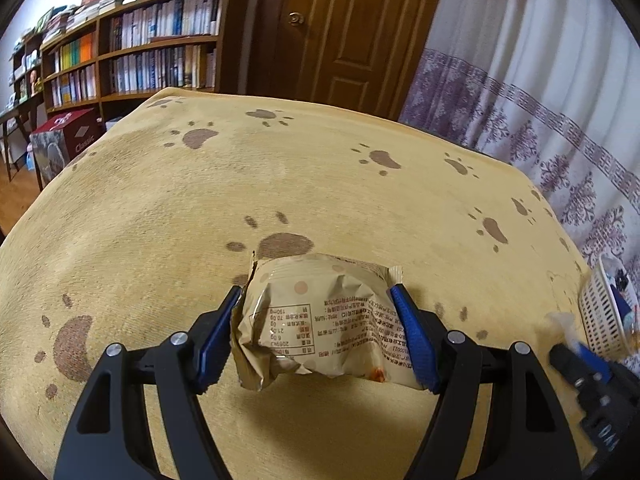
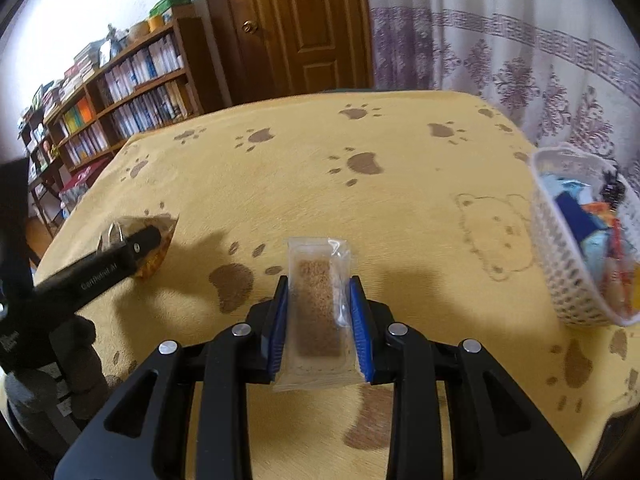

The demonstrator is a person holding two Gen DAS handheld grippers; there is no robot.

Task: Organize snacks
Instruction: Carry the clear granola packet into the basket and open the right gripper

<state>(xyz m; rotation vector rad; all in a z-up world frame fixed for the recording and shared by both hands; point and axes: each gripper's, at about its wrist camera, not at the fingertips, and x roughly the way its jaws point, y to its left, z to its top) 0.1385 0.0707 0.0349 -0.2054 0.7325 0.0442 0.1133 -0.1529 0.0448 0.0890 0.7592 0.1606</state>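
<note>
Two snacks point(image 1: 320, 316) point(image 2: 318, 312) between claw pads.

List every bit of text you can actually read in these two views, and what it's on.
"Classic": red box on the floor by the bookshelf.
"70.0g", "21.0g": upside-down nutrition table on the beige snack packet held in the left tool; its other print is too small.
Book spines: unreadable.
White lettering on the left tool's arm: too blurred.

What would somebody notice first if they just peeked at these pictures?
Probably the snacks pinched in the two grippers: the left gripper squeezes a crinkly tan snack packet, and the right gripper grips a clear-wrapped brown bar. Under them lies a yellow paw-print tablecloth, with a white basket of colourful snacks at the right edge.
</note>
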